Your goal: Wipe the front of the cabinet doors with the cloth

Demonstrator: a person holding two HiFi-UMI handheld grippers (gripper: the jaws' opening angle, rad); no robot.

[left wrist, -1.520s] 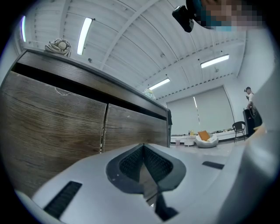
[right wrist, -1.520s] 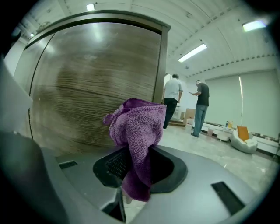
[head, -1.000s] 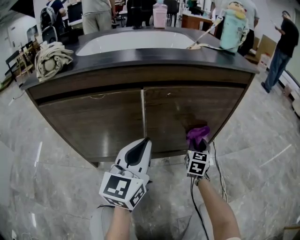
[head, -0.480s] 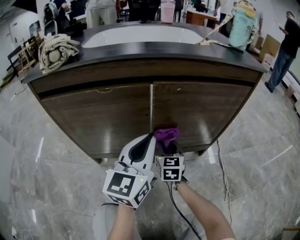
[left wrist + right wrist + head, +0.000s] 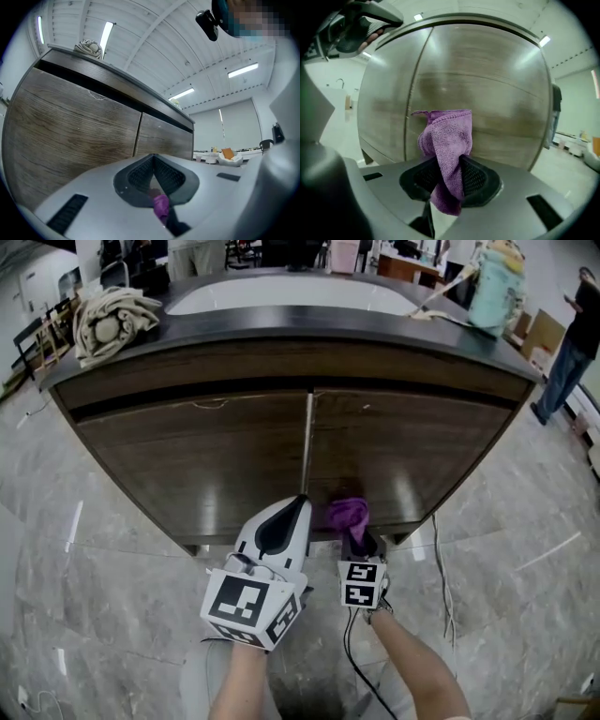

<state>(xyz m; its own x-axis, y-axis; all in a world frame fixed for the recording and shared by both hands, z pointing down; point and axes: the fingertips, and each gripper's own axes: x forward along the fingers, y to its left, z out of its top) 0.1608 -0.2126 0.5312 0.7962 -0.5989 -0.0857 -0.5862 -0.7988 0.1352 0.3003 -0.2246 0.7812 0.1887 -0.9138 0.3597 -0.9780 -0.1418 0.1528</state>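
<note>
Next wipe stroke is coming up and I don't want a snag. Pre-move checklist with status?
1. purple cloth gripped by right gripper: ok, pinched between its jaws.
2. Cloth touching right door: cannot tell; it sits low, beside the centre seam.
3. Empty left gripper: ok, jaws together, nothing held.
4. Leftward path clear: not ok, left gripper sits close beside the cloth.
5. cable clear of the doors: ok, it hangs below the right gripper.
</note>
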